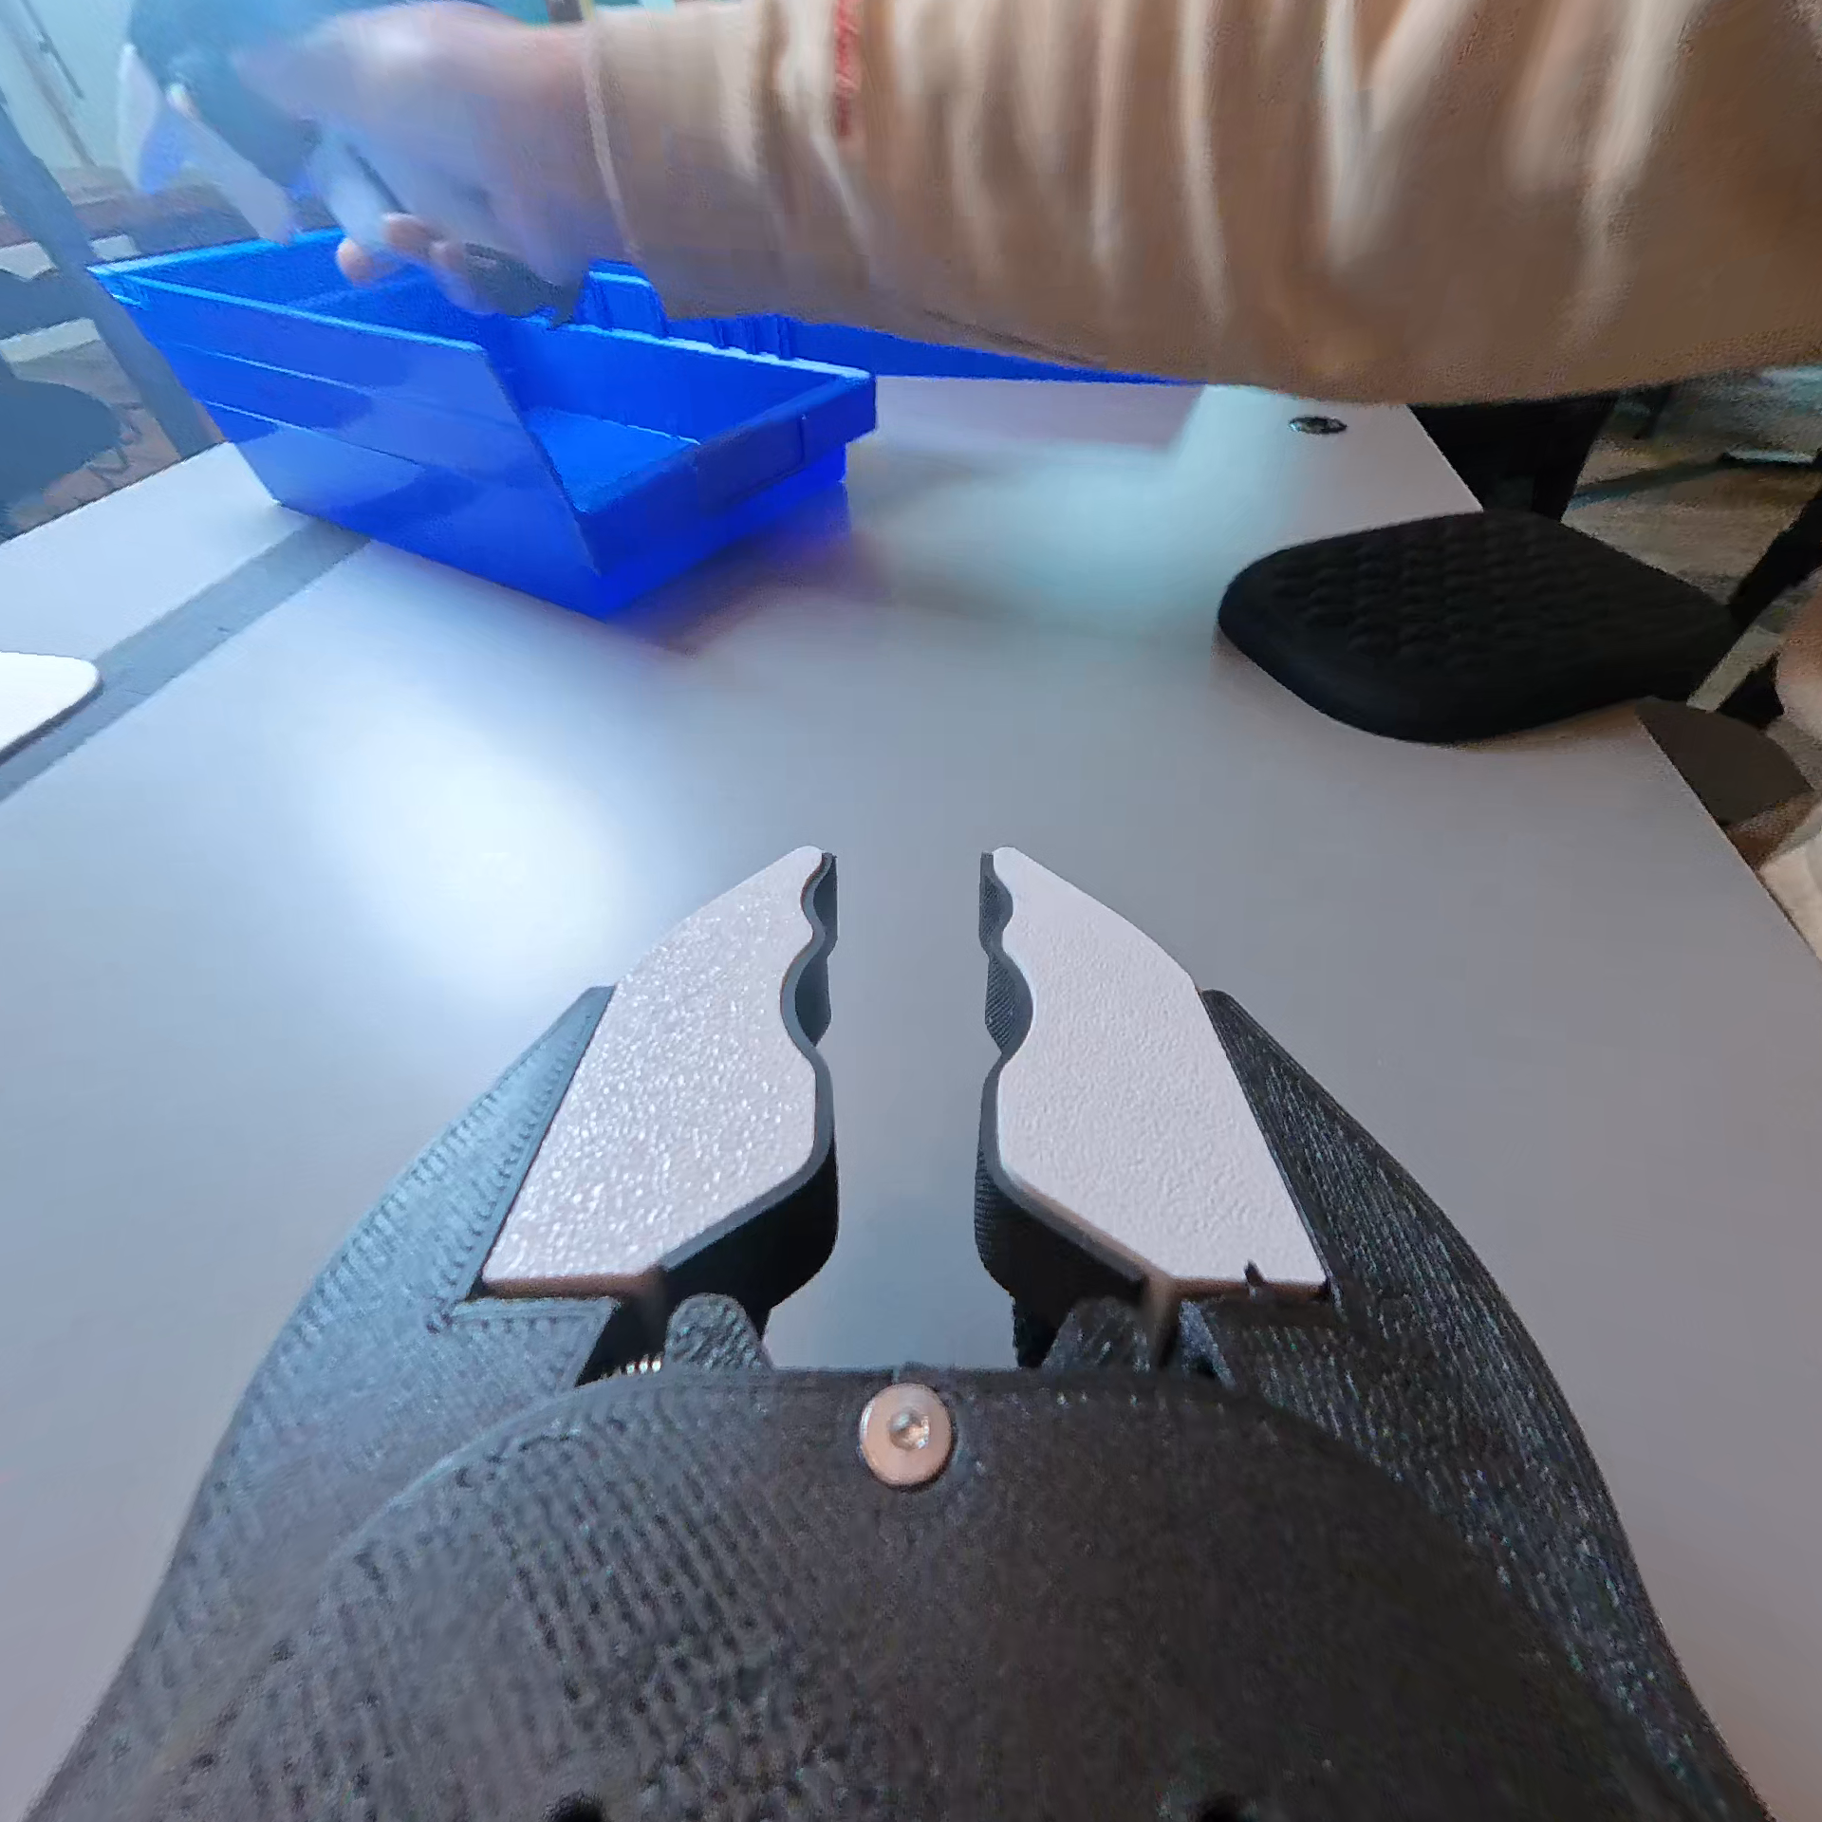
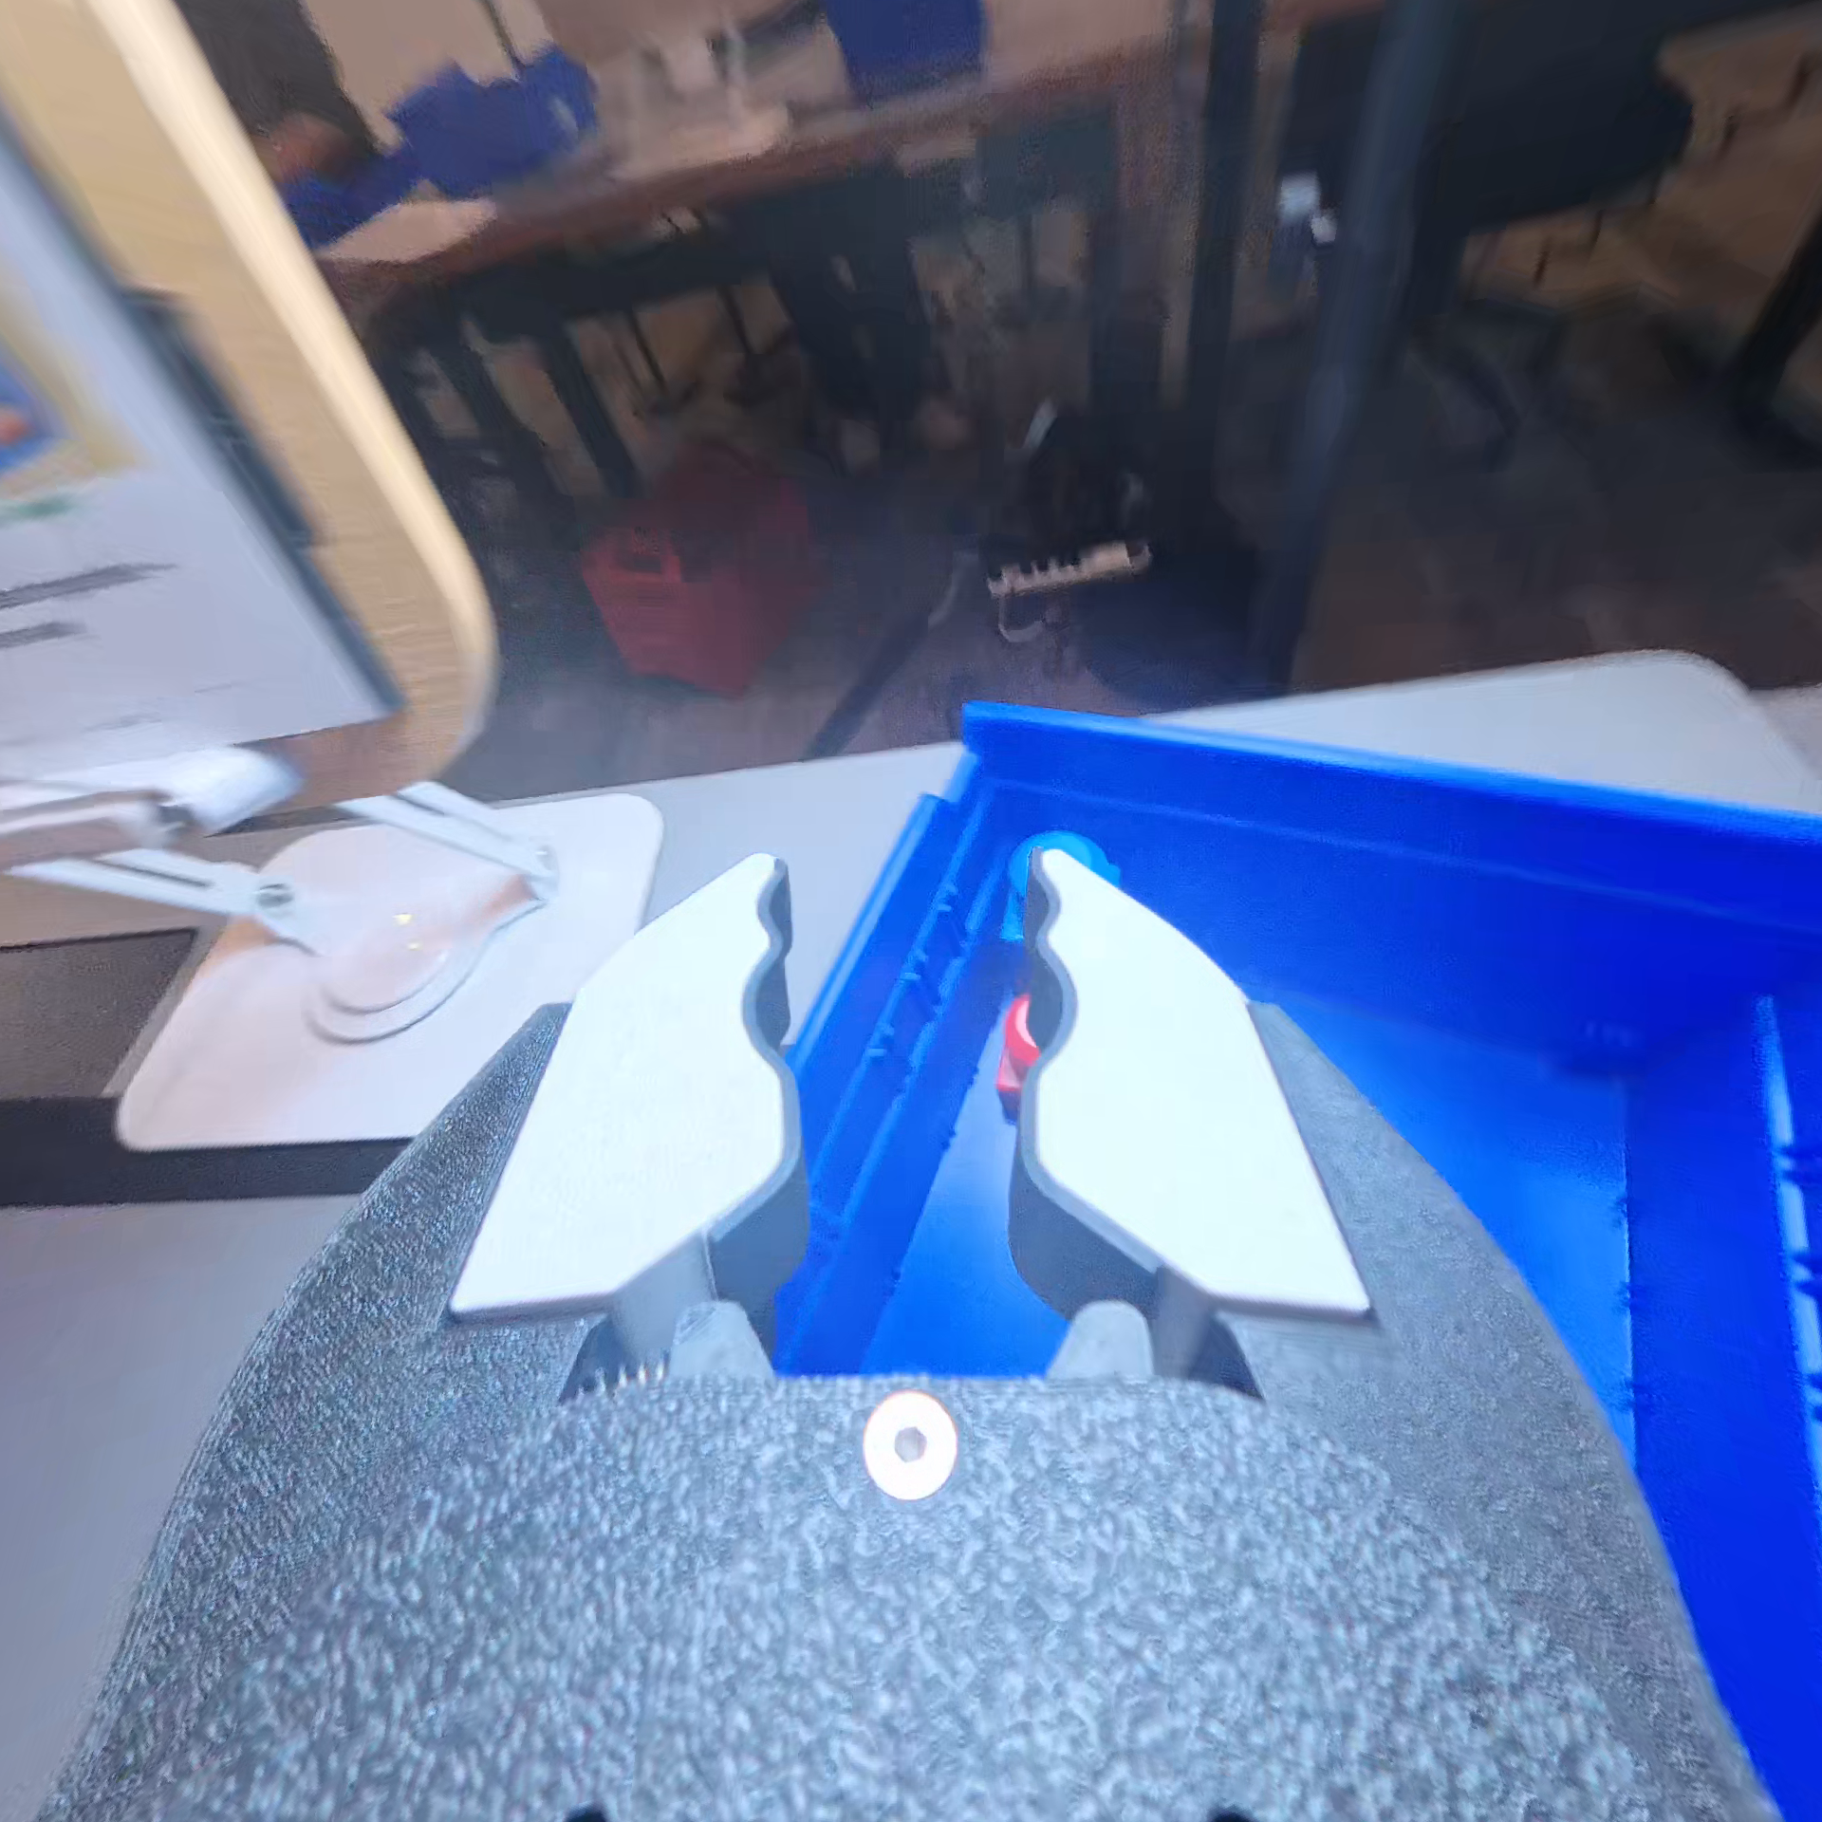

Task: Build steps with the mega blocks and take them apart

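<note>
The right hand-held gripper hangs released over the blue bin to reach its blocks, while the left hand-held gripper waits released above the bare worktop.

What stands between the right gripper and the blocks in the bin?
Nothing visible. The right gripper is open over the blue bin, and the red block shows partly behind its right finger.

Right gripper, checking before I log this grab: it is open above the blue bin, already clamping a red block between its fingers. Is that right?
Not quite. The right gripper is open over the blue bin, but it clamps nothing: the red block lies on the bin floor below the fingers, as the right wrist view shows.
</note>
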Available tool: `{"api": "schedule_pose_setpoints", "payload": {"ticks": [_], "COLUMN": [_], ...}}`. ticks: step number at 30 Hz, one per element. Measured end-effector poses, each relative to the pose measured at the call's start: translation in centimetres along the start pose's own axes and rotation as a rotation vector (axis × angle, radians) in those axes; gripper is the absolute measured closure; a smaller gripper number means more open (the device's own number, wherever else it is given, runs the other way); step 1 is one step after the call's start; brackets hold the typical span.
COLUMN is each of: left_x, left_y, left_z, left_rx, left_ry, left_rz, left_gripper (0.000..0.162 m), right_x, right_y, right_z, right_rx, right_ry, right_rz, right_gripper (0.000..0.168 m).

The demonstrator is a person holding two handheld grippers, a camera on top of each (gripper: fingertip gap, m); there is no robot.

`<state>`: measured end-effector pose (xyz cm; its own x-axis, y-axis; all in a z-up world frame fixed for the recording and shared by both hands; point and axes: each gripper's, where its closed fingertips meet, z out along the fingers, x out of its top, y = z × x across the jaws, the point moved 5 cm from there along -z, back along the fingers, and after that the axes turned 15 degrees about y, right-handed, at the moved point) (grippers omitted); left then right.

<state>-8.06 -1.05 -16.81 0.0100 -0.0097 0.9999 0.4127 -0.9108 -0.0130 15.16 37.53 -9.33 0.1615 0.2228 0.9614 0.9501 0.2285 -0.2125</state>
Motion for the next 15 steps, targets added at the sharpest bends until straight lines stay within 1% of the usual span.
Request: {"api": "schedule_pose_setpoints", "payload": {"ticks": [2, 4, 6, 8, 10, 12, 14, 15], "left_x": [1.4, 3.5, 5.9, 8.3, 10.5, 12.3, 13.6, 13.9], "left_y": [-1.1, -2.8, -4.8, -6.7, -8.7, -10.9, -13.3, -14.6], "left_z": [-0.6, -1.9, -4.0, -6.6, -9.7, -12.9, -15.9, -17.3], "left_rx": [0.058, 0.135, 0.229, 0.322, 0.420, 0.514, 0.601, 0.639], "left_ry": [0.046, 0.098, 0.124, 0.106, 0.046, -0.038, -0.171, -0.263], "left_rz": [-0.006, -0.015, 0.005, 0.075, 0.125, 0.164, 0.192, 0.205], "left_gripper": [0.137, 0.137, 0.137, 0.135, 0.132, 0.132, 0.129, 0.129], "right_x": [1.3, 1.5, 0.1, -2.6, -5.3, -7.6, -9.7, -10.7], "right_y": [-2.8, -6.1, -9.2, -11.4, -13.1, -14.1, -14.5, -14.5], "right_z": [-3.0, -7.2, -12.0, -17.0, -22.0, -26.1, -28.9, -29.7], "right_rx": [0.132, 0.296, 0.444, 0.563, 0.685, 0.772, 0.823, 0.841], "right_ry": [0.114, 0.180, 0.169, 0.085, 0.000, -0.047, -0.061, -0.064], "right_rz": [-0.095, -0.177, -0.215, -0.188, -0.115, -0.073, -0.046, -0.040], "right_gripper": [0.123, 0.122, 0.121, 0.119, 0.119, 0.121, 0.125, 0.126]}}
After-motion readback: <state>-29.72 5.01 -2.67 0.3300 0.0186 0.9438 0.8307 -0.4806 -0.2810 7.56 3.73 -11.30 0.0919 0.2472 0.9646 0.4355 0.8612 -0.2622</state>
